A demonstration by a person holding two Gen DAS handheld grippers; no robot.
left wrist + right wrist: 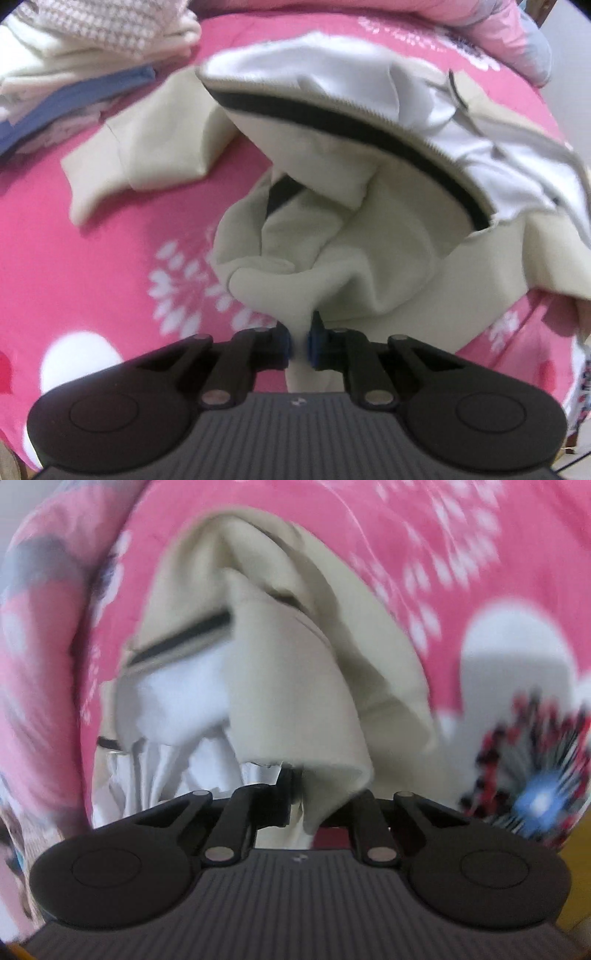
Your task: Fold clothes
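The cream jacket [369, 240] is held up off the pink bed [92, 240], a pinch of its fabric clenched in the left tongs [301, 341] and another bunch, lining included, clamped in the right tongs [295, 794]. It is judged soft, thick and limp, light enough to lift but apt to sag and bunch, with a slippery white lining [369, 74]. Hold is best taken at hem or zip edge [369, 125], where the cloth is firmer.

A pink floral bedsheet [92, 229] covered the surface — white flowers scattered across it. A pink pillow [517, 33] lay at its far edge.
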